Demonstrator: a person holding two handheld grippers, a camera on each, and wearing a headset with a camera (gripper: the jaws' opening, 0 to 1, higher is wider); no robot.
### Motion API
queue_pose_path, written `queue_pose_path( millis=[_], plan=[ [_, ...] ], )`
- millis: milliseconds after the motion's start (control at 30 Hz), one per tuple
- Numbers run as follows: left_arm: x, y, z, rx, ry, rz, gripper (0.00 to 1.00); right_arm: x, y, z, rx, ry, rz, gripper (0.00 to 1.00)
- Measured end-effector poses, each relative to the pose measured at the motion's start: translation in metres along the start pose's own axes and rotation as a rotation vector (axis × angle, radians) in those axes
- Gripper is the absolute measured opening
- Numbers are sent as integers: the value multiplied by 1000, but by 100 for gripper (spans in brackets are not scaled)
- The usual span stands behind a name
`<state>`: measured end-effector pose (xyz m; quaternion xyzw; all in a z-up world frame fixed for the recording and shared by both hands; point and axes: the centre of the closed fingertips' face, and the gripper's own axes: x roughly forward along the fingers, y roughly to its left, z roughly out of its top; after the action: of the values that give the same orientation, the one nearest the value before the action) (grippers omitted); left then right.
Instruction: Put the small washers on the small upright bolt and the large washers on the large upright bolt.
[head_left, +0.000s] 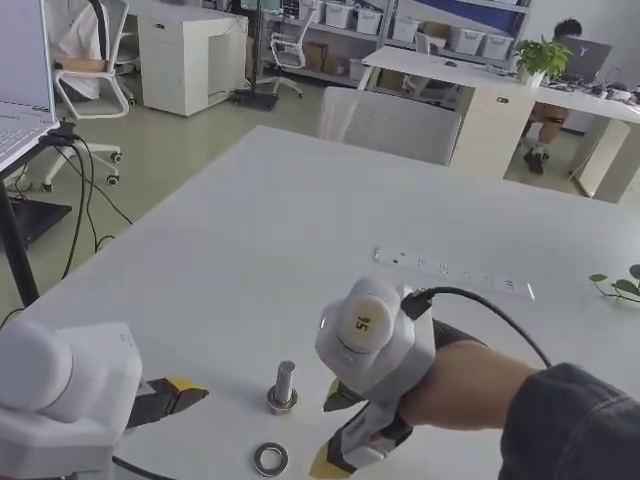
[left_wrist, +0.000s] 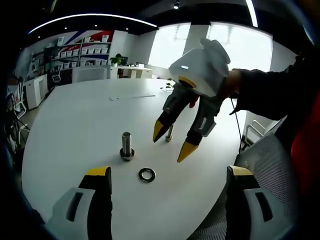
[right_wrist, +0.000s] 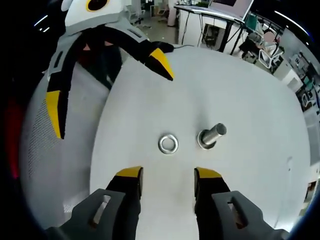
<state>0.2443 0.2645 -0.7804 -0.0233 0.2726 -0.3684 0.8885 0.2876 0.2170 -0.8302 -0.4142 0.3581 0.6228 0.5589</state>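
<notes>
1. R gripper (head_left: 331, 432): white rounded housing; cream oval disc on top w/ a dark marking, reads approx. "54".
2. Black cable (head_left: 470, 294) plugs into the housing at its 2 o'clock, then arcs twd 4 o'clock of head view.
3. R jaws: dark grey/black, tapered, yellow tips.
4. Sleeve (head_left: 575, 425): dark blue-grey, denim-like, at 4 o'clock of head view.
5. L gripper (right_wrist: 107, 87): white housing w/ a yellow-ringed dark circle at 11 o'clock of right gripper view; black jaws, yellow tips.
6. Own gripper views, 6 o'clock: grey jaw bodies w/ slot cut-outs, black faces, yellow pads (right_wrist: 130, 172) at the ends.
</notes>
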Motion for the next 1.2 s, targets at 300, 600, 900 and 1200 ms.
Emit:
queue_pose_path(
  millis=[300,600,900,1200],
  plan=[
    [-2,-2,2,3,-6,3,95,8,3,10,-19,-1,12,42],
    [-1,-1,1,0,-7,3,95,22,3,16,-27,7,34,41],
    [-1,0,0,-2,-5,3,95,39,1,21,-31,11,47,39],
    [-2,-1,-2,-8,-5,5,95,50,3,19,-30,25,65,36]
  ],
)
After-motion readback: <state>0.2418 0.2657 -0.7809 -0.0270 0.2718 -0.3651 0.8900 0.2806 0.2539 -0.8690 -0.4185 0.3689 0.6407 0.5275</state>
